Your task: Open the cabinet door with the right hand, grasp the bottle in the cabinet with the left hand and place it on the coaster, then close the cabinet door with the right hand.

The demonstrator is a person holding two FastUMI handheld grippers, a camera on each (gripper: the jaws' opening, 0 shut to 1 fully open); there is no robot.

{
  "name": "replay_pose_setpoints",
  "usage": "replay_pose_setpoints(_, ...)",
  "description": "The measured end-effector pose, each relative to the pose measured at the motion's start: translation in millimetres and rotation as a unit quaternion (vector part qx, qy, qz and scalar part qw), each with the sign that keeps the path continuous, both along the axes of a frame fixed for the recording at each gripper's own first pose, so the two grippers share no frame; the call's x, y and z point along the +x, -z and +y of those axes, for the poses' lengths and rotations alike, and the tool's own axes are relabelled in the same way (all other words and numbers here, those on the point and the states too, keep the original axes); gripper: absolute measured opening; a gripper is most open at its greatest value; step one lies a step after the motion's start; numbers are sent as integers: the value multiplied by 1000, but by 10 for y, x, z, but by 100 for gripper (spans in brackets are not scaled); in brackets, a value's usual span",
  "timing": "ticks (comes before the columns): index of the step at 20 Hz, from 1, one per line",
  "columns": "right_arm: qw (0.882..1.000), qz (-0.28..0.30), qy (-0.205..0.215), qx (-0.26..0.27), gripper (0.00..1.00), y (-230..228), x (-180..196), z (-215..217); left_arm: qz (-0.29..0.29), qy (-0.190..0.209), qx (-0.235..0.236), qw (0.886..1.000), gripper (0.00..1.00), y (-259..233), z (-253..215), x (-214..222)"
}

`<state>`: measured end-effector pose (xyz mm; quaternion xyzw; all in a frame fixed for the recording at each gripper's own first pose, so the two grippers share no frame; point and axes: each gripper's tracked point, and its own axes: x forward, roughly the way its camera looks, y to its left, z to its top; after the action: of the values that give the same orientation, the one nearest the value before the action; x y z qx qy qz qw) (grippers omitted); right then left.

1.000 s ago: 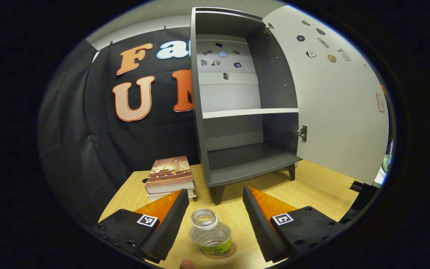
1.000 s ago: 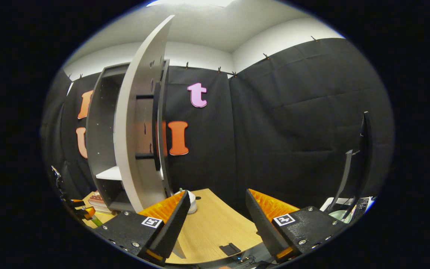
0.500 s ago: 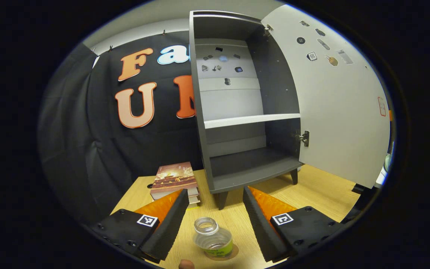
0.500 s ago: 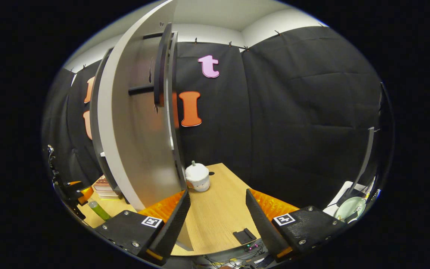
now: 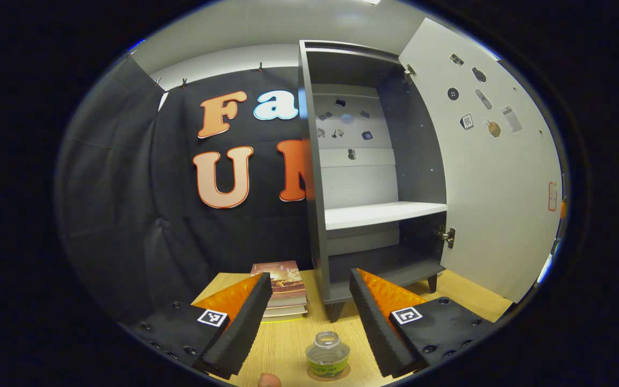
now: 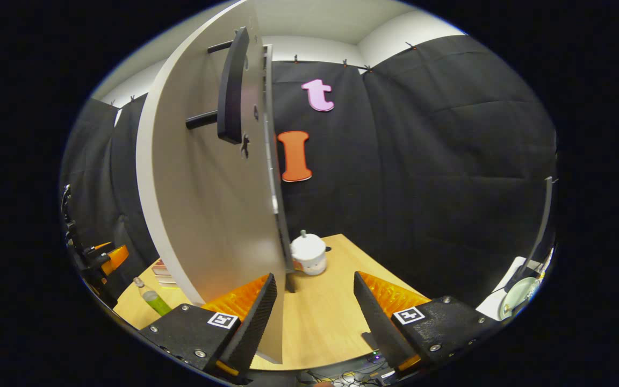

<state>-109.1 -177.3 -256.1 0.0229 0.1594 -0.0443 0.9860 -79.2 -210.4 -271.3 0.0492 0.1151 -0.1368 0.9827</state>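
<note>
Near the desk's (image 5: 288,344) front edge, the bottle (image 5: 328,354) stands upright on the coaster (image 5: 346,371), released, between the wide, empty fingers of the left gripper (image 5: 309,317). The cabinet (image 5: 315,215) is bare inside. Its door (image 6: 207,188) hangs open, edge-on just beside the right gripper (image 6: 314,312), also wide and empty, likely placed to push it shut. A white jar (image 6: 308,253) stands behind the door; bare desk lies ahead.

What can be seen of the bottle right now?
The bottle is small, clear plastic, uncapped, with a wide open neck and a green band low on its body. It stands upright on a round coaster on the wooden table, free between the open left gripper fingers. In the right gripper view it shows by the door's edge.
</note>
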Motion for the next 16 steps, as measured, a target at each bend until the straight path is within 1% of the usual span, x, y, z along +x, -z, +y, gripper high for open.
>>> replay_pose_setpoints(2,1000,1,-26,7,90,40,53,259,0,-8,-4,1000,95,-94,170,-53)
replay_pose_setpoints(5,999,-5,-43,21,90,51,174,493,2,-17,-15,1000,96,-181,431,-112)
replay_pose_setpoints(6,998,-4,-54,25,90,55,213,588,3,-21,-15,1000,95,-204,529,-134)
replay_pose_setpoints(8,998,-8,-62,27,90,56,311,740,4,-29,-17,999,95,-223,715,-166)
replay_pose_setpoints(11,998,-11,-67,10,90,59,394,916,-2,-42,-16,999,95,-285,1027,-188)
replay_pose_setpoints(12,998,-13,-67,9,99,69,439,942,-7,-49,-14,999,95,-313,1134,-207)
replay_pose_setpoints(15,997,-8,-75,18,99,129,591,1091,-18,-72,-5,997,94,-362,1493,-239)
replay_pose_setpoints(16,997,-6,-79,16,90,149,620,1142,-19,-79,-4,997,96,-369,1587,-230)
